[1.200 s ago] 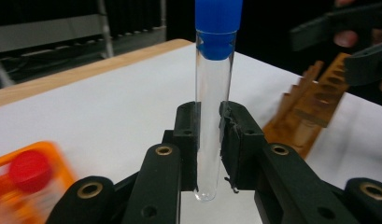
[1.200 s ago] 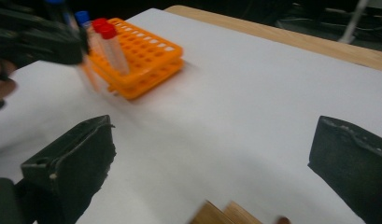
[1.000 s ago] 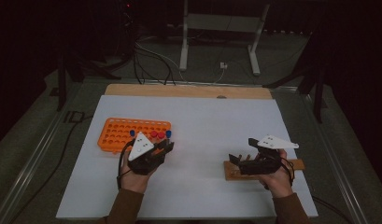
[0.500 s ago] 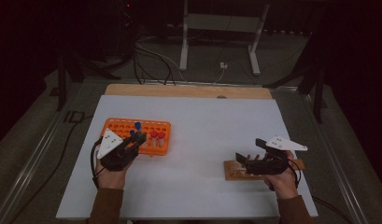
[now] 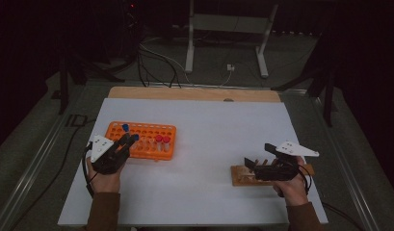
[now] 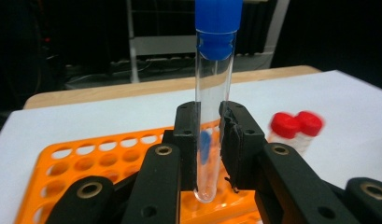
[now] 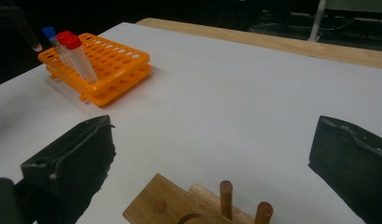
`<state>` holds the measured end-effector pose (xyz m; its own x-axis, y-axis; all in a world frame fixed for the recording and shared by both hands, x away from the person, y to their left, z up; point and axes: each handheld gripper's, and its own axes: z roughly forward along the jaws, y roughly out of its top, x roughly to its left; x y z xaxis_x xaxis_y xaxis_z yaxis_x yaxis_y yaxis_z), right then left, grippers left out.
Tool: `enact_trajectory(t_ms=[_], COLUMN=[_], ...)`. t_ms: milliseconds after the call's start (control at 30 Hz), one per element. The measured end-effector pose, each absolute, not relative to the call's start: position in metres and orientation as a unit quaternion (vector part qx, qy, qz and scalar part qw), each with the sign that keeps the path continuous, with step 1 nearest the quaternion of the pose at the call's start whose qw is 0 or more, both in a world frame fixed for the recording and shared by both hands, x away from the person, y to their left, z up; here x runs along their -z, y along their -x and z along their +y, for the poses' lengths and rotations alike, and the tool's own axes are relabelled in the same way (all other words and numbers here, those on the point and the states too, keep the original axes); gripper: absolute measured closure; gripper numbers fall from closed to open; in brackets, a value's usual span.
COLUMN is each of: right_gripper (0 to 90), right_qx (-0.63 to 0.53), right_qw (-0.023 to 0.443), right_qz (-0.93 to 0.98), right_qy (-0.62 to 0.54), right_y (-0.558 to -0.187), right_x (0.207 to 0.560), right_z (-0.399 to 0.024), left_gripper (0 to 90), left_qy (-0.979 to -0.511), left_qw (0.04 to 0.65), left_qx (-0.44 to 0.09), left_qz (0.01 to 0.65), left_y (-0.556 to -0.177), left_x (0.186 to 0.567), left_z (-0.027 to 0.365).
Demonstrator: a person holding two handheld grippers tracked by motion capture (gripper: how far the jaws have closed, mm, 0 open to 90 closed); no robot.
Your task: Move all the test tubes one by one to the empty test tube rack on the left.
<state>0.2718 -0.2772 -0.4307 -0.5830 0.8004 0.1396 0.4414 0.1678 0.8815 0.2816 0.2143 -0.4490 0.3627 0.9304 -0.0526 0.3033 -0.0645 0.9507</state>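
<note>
A clear test tube with a blue cap (image 6: 215, 88) stands upright between the pads of my left gripper (image 6: 209, 137), which is shut on it. The tube's bottom hangs just above the orange rack (image 6: 81, 161). In the high view my left gripper (image 5: 123, 144) is at the rack's (image 5: 147, 131) near left corner. The rack holds another blue-capped tube (image 5: 125, 127) and two red-capped tubes (image 5: 163, 140). My right gripper (image 5: 250, 163) stands open over a wooden peg block (image 5: 240, 176); its jaws sit wide apart with two pegs (image 7: 226, 196) low between them.
A white sheet (image 5: 214, 120) covers the table, with a wooden strip (image 5: 185, 93) along the far edge. The rack (image 7: 118, 60) and its tubes (image 7: 69, 42) show far left in the right gripper view. Cables and a metal stand lie on the floor beyond.
My left gripper has carried the blue-capped tube leftward along the rack's near side, from by the red-capped tubes to the left end. The right gripper has stayed over the wooden block.
</note>
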Motion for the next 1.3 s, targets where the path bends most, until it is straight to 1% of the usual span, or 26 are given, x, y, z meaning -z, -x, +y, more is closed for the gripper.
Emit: enact_trajectory(t_ms=[167,400,700,867,1033,1300], right_gripper=[0.2,0.2,0.2,0.2,0.2,0.2], right_qx=[-0.491,-0.491,-0.490,-0.490,-0.490,-0.490], right_qw=[0.183,0.181,0.180,0.179,0.179,0.179], right_qz=[0.742,0.743,0.744,0.745,0.746,0.748], right_qy=[-0.418,-0.417,-0.417,-0.416,-0.414,-0.410], right_y=[-0.272,-0.272,-0.272,-0.272,-0.272,-0.271], right_x=[0.431,0.432,0.433,0.434,0.434,0.434], right_z=[-0.277,-0.276,-0.276,-0.275,-0.274,-0.273], left_gripper=[77.2,77.3,77.2,77.2,77.5,78.3], left_qy=[-0.654,-0.659,-0.653,-0.667,-0.693,-0.708], left_qw=[0.489,0.468,0.461,0.445,0.411,0.397], left_qx=[-0.327,-0.331,-0.318,-0.308,-0.301,-0.291], left_qz=[0.476,0.487,0.510,0.513,0.510,0.506], left_y=[-0.288,-0.299,-0.306,-0.309,-0.312,-0.310], left_x=[0.452,0.460,0.479,0.489,0.498,0.501], left_z=[0.216,0.215,0.216,0.214,0.211,0.209])
